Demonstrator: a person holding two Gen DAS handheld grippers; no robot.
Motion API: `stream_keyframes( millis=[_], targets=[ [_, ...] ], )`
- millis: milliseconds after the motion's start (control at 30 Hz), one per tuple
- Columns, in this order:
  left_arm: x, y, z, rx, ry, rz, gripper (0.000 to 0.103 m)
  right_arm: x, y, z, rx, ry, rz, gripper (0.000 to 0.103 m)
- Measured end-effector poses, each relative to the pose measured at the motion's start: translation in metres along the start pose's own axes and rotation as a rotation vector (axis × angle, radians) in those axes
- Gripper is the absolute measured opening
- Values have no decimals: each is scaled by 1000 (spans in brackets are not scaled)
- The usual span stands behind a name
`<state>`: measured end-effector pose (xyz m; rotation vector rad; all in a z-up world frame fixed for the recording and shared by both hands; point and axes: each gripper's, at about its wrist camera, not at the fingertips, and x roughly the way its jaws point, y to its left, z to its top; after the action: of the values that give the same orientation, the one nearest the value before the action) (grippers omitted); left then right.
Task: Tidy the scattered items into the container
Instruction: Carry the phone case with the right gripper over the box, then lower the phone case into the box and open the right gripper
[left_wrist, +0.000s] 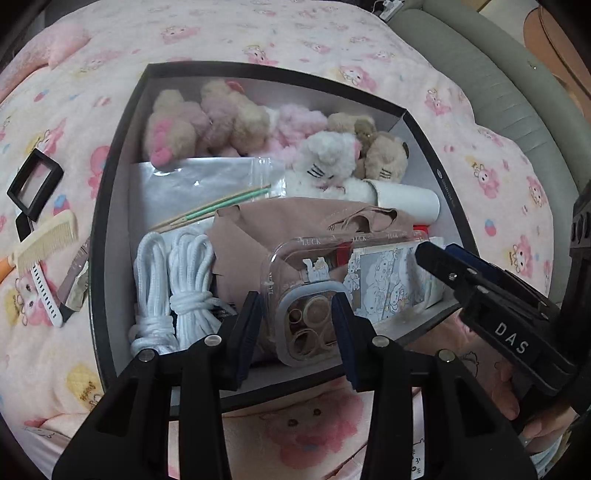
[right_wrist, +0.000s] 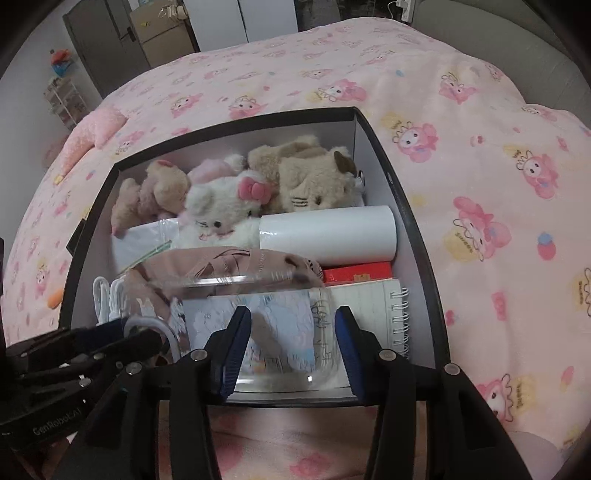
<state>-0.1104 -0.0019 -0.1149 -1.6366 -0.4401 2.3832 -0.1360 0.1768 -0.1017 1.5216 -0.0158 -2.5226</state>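
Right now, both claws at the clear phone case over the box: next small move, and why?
Probably lower the clear phone case slightly and let it settle on the brown cloth. It sits within the box walls, the left claw pinches its camera end, and the right claw is at its other end; whether that one grips is unclear.

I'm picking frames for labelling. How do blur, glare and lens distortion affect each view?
Left wrist: mostly sharp; fisheye bows the box rim; small glints on the clear phone case. Right wrist: same curvature, dark vignette corners; the case's far edge is smeared by motion blur.
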Motion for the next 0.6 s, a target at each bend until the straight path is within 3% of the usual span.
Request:
stream_keyframes(
  millis=[100, 267, 367, 500, 600],
  targets=[
    [-7, 5, 0, -36, -45, 11, 39, -15, -10, 2, 48, -78, 52, 43],
    [8, -17, 2, 9, 21, -57, 37, 2, -3, 1, 31, 7, 70, 40],
    [3, -27, 0, 36, 0, -84, 34, -8, -1, -1, 33, -40, 39, 39],
    [-11, -5, 1, -50, -81, -59, 32, -13, -2, -2, 38, -67, -2, 39],
    [-8, 5, 3, -106, -99, 4, 24, -10, 4, -4, 6, -55, -12, 39]
  ],
)
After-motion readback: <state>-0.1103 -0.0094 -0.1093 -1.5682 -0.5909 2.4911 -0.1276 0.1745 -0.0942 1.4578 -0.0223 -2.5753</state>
